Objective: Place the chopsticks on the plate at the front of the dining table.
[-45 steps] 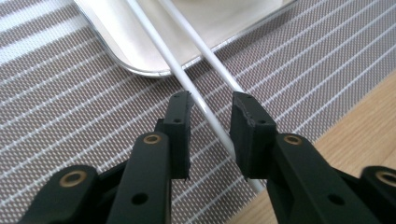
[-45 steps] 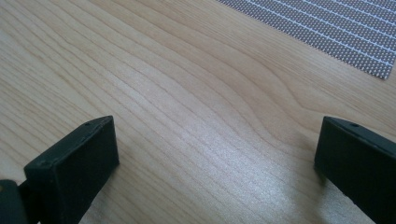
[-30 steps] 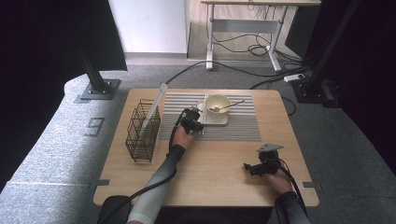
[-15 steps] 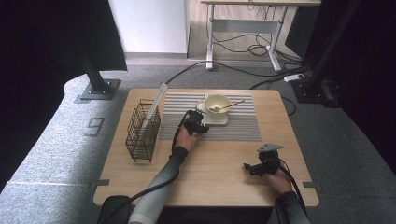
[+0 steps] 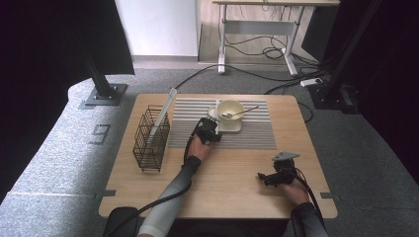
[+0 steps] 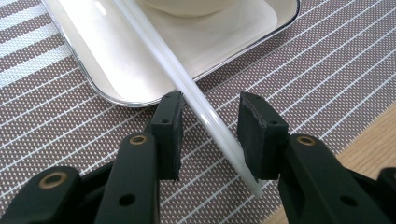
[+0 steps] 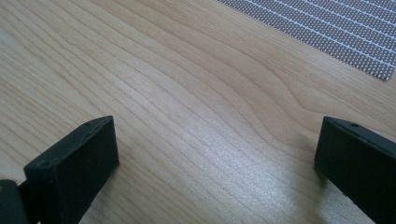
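Left gripper view: the left gripper (image 6: 210, 135) has just been closing its jaws, now narrow around a white stick (image 6: 196, 95) without pinching it; the stick runs toward eleven o'clock across the tray (image 6: 93, 74). The right gripper (image 7: 215, 154) gapes wide over bare table (image 7: 187, 93).

High view overhead facing forward-down, tongs views close to table (image 5: 237, 197), sharing striped placemat (image 5: 257, 133)
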Demonstrator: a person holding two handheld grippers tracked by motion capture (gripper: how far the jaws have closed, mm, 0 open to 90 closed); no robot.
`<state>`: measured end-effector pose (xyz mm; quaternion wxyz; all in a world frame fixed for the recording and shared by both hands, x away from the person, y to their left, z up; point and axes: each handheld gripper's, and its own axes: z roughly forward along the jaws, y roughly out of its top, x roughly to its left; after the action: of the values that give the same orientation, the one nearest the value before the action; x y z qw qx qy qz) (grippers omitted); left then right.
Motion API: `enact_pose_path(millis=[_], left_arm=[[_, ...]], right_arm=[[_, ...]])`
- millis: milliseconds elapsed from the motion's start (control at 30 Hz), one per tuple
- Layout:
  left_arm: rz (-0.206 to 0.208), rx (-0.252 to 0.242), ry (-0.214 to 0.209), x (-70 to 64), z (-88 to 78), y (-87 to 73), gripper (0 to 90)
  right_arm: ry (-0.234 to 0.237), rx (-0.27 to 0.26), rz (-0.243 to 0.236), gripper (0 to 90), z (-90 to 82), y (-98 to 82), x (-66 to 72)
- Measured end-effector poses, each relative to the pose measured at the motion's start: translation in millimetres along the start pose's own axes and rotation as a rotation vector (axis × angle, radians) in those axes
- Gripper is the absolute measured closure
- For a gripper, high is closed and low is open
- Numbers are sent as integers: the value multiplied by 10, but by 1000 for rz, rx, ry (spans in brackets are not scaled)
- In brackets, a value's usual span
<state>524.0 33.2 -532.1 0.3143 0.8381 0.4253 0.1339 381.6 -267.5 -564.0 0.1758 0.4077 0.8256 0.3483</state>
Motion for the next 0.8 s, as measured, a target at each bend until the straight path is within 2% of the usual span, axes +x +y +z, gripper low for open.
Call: enact_pose_path(millis=[100, 167, 267, 300, 333, 367, 433, 467, 500, 533, 567, 600, 633, 700, 800], left_arm=[[1, -2, 0, 6, -8, -2, 594], [4, -8, 0, 10, -28, -1, 558], [15, -32, 1, 32, -105, -2, 518], [20, -46, -6, 43, -138, -4, 473], [27, -58, -14, 54, -175, -7, 473], [35, -74, -29, 65, -210, -13, 394], [56, -98, -61, 77, -275, -33, 329], [67, -112, -80, 81, -306, -49, 329], [74, -124, -100, 84, -333, -68, 292], [74, -130, -117, 81, -356, -89, 213], [87, -133, -131, 81, -381, -113, 213], [110, -140, -156, 62, -415, -166, 157], [110, -140, -156, 62, -415, -166, 126], [138, -141, -186, 37, -436, -223, 105], [183, -145, -218, -12, -442, -307, 8]], right_arm=[[0, 0, 0, 0, 0, 0, 0], [0, 0, 0, 0, 0, 0, 0], [0, 0, 0, 0, 0, 0, 0], [0, 0, 0, 0, 0, 0, 0], [0, 0, 0, 0, 0, 0, 0], [0, 0, 0, 0, 0, 0, 0], [0, 0, 0, 0, 0, 0, 0], [0, 0, 0, 0, 0, 0, 0], [0, 0, 0, 0, 0, 0, 0], [0, 0, 0, 0, 0, 0, 0], [0, 0, 0, 0, 0, 0, 0], [0, 0, 0, 0, 0, 0, 0], [0, 0, 0, 0, 0, 0, 0], [0, 0, 0, 0, 0, 0, 0], [0, 0, 0, 0, 0, 0, 0]])
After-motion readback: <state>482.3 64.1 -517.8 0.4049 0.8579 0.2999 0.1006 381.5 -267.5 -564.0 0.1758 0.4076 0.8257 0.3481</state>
